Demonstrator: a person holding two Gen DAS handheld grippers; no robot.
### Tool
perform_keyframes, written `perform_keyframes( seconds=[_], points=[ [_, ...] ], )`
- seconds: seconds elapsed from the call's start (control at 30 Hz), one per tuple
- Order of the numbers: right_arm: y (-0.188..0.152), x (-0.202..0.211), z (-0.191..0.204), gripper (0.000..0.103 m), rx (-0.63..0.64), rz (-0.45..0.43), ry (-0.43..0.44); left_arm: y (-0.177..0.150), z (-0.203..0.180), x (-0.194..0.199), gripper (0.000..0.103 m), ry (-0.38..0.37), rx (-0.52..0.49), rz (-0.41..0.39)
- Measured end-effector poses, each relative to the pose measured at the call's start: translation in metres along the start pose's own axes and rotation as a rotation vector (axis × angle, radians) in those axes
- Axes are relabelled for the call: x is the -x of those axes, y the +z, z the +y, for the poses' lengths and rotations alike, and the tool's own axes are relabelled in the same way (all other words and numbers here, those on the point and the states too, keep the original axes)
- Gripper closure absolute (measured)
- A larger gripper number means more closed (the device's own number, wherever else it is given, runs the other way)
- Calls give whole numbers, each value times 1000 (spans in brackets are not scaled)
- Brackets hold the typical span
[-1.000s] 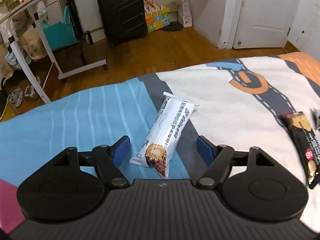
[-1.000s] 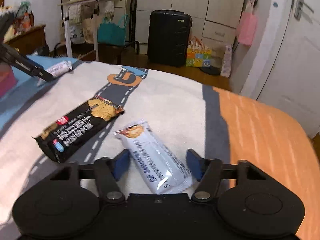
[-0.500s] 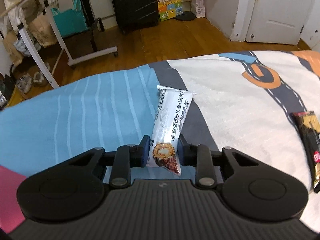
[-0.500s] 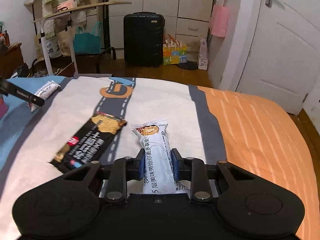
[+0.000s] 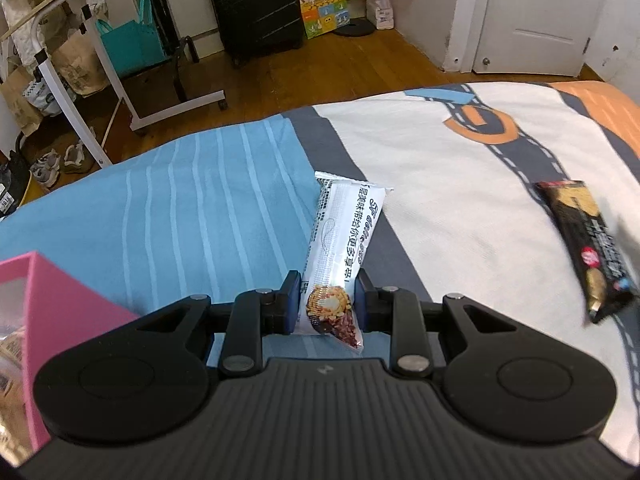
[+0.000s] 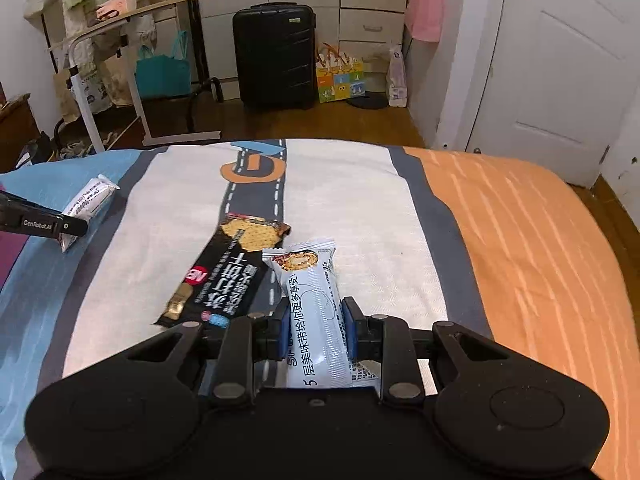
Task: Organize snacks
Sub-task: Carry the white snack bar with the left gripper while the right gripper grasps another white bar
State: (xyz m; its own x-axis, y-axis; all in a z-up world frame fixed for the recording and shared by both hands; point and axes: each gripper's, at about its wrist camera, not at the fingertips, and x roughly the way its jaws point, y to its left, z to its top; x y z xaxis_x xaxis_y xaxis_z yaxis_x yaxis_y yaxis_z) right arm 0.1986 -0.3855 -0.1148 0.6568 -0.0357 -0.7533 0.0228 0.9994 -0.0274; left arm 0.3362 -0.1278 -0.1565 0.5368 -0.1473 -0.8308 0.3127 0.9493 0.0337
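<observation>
Claws each pinch a snack: left claw [image 5: 327, 304] grips white crinkly wafer packet [image 5: 344, 248], right claw [image 6: 314, 326] pale-blue plastic wafer packet [image 6: 316, 312]; lift both level toward pink cardboard box [image 5: 60, 312].

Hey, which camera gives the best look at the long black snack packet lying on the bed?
The right wrist view: the long black snack packet lies near the centre, whole and sharp, on the bed cover. The left wrist view shows it at the right edge, blurred.

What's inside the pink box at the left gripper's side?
Only a corner of the pink box shows, at the left wrist view's edge. Pale, blurred packaging is visible inside at the frame edge, but what it is cannot be told. The rest of the interior is out of frame.
</observation>
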Motion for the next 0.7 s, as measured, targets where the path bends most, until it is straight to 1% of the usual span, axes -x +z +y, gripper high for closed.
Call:
perform_keyframes(
  seconds=[0.13,0.23,0.33,0.4,0.57,0.7],
  points=[
    [-1,21,11,73,26,-19,23,-6,-2,27,77,-33,-11,-8],
    [-3,39,23,73,50,-31,48,-13,-5,48,77,-62,-17,0],
    [-6,56,36,73,88,-44,74,-24,-8,70,77,-106,-25,9],
    [-8,67,46,73,122,-56,85,-33,-8,86,77,-142,-23,-2],
    [-14,94,70,73,193,-65,120,-53,-8,124,77,-193,-38,-19],
    [-21,116,90,73,247,-63,172,-70,-2,155,77,-224,-22,-31]
  ],
)
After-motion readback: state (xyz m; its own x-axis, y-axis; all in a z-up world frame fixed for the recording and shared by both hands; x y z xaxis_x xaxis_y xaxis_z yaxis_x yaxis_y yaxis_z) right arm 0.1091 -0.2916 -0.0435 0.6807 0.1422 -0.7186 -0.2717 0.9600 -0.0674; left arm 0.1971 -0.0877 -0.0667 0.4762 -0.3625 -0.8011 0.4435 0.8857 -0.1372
